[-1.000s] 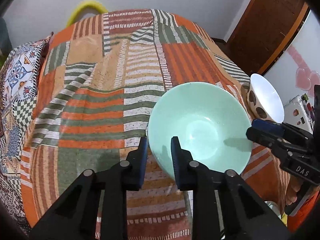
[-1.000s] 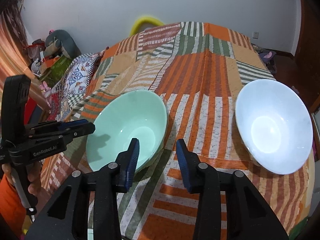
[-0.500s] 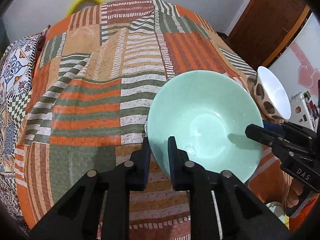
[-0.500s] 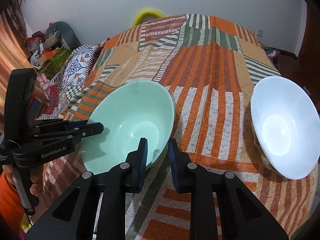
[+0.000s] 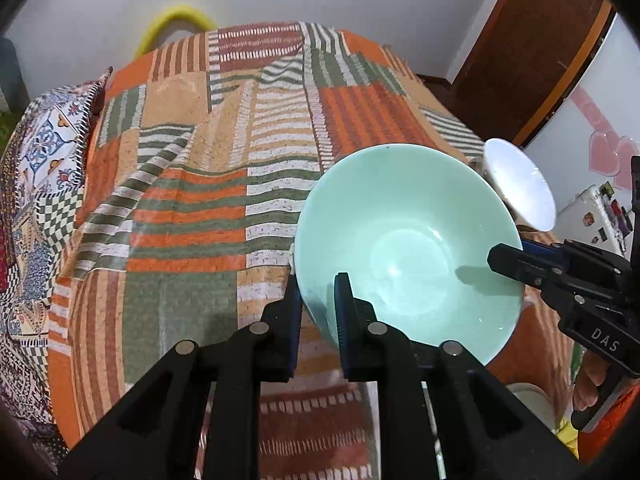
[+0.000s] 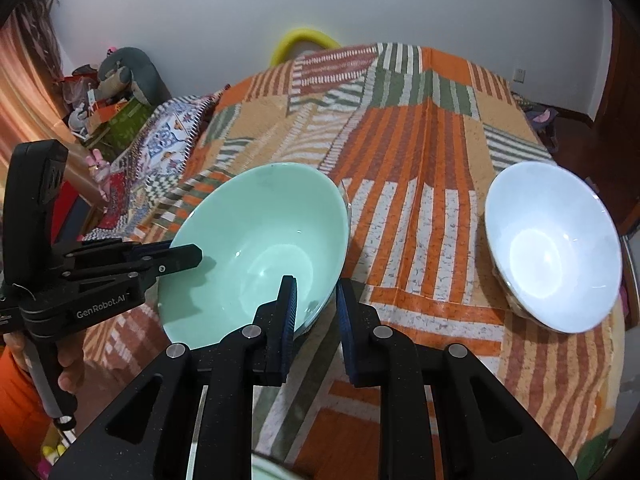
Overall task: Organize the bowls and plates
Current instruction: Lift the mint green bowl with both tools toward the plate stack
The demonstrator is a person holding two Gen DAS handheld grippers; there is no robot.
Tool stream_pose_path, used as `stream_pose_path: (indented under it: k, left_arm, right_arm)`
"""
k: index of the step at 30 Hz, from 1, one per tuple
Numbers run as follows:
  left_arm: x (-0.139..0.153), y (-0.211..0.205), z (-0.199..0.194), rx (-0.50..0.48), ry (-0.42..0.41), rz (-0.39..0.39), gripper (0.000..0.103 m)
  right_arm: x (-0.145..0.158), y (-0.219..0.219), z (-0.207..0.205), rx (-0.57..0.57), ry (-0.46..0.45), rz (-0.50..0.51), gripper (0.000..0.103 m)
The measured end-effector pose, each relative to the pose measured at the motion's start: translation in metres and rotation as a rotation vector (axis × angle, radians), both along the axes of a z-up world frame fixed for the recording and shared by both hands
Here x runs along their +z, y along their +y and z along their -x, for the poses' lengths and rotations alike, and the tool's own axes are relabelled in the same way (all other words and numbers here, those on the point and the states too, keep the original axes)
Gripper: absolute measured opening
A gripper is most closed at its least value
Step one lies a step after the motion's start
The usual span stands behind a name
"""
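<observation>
A: Where is the mint-green bowl (image 5: 408, 248) sitting for you?

B: Right between your two tools. Your left gripper (image 5: 318, 300) has its rim clamped at the near-left edge, one pad inside the bowl and one outside. Your right gripper (image 6: 314, 304) pinches the opposite side of the rim the same way, inner pad over the glazed wall, outer pad against the outside.

A: So both are clenched on it?

B: Yes, both sets of jaws are pressed tight on the bowl's wall, with only the thin rim between the pads. Seen from your left tool, the bowl tilts, its far lip higher than the near one.

A: What lies past the bowl?

B: To the right of your right gripper, well apart from the green one, a white bowl (image 6: 554, 246) rests near the edge of the surface, tipped so its inside faces you. From your left tool it shows just beyond the green bowl's far-right rim.

A: And underneath?

B: A patchwork cloth (image 6: 420, 152) in orange, green and cream stripes spreads ahead of both tools. Off to the left of your left gripper a blue-patterned pillow (image 5: 48, 140) lies at the cloth's edge. Beyond the far end a yellow curved thing (image 6: 304, 42) stands against the white wall
</observation>
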State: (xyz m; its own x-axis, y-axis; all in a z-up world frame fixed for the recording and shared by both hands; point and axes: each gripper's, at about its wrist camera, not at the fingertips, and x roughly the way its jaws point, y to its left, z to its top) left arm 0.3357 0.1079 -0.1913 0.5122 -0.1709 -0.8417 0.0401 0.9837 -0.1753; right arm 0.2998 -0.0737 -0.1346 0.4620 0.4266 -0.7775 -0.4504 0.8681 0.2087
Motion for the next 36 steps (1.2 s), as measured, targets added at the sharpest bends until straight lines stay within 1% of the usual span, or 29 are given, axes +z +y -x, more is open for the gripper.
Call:
stream_pose_path:
  k: [5, 9, 11, 14, 16, 19, 25, 29, 36]
  left_arm:
    - [0.027, -0.003, 0.03, 0.004, -0.048, -0.004, 0.015]
    - [0.049, -0.007, 0.058, 0.012, -0.091, -0.035, 0.015]
    - [0.061, -0.008, 0.076, 0.016, -0.115, -0.046, 0.015]
    - [0.076, -0.007, 0.101, 0.028, -0.139, -0.043, 0.015]
    - [0.083, -0.005, 0.116, 0.038, -0.15, -0.046, 0.015]
    - [0.093, -0.005, 0.142, 0.057, -0.172, -0.07, 0.015]
    - [0.104, -0.001, 0.188, 0.09, -0.186, -0.076, 0.015]
    - [0.106, 0.003, 0.214, 0.113, -0.198, -0.093, 0.015]
    - [0.097, 0.016, 0.243, 0.155, -0.191, -0.074, 0.015]
  right_arm:
    - [0.02, -0.001, 0.022, 0.004, -0.03, -0.014, 0.018]
    - [0.036, 0.002, 0.042, 0.011, -0.051, -0.034, 0.018]
    - [0.04, 0.003, 0.05, 0.015, -0.059, -0.042, 0.018]
    - [0.05, 0.005, 0.067, 0.026, -0.074, -0.053, 0.018]
    - [0.054, 0.008, 0.077, 0.037, -0.081, -0.058, 0.018]
    - [0.059, 0.012, 0.093, 0.054, -0.091, -0.063, 0.018]
    - [0.06, 0.02, 0.121, 0.095, -0.092, -0.077, 0.018]
    - [0.058, 0.025, 0.135, 0.121, -0.087, -0.087, 0.018]
    - [0.049, 0.038, 0.154, 0.162, -0.074, -0.094, 0.018]
